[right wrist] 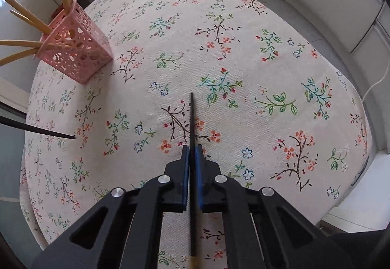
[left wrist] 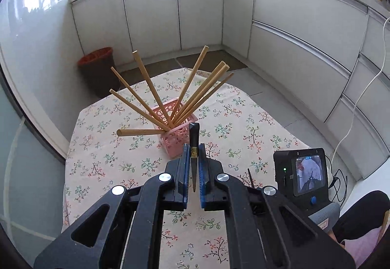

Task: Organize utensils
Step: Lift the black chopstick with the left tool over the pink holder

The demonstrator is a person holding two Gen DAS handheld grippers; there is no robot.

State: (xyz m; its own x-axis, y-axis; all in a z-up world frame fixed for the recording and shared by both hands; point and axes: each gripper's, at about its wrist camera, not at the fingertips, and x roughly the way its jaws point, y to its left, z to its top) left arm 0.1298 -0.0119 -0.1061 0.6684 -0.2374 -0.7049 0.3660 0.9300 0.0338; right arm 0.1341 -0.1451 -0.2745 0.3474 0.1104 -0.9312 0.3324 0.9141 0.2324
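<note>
Two dark chopsticks in hand, the rest already in the basket
The left gripper (left wrist: pixel 194 159) is clamped on a black chopstick (left wrist: pixel 194 147) just short of the pink basket (left wrist: pixel 174 132); the right gripper (right wrist: pixel 192 157) pinches another black chopstick (right wrist: pixel 192 123) low over the tablecloth (right wrist: pixel 243 50); wooden chopsticks (left wrist: pixel 146 88) already stand fanned in the basket, so two remain
</note>
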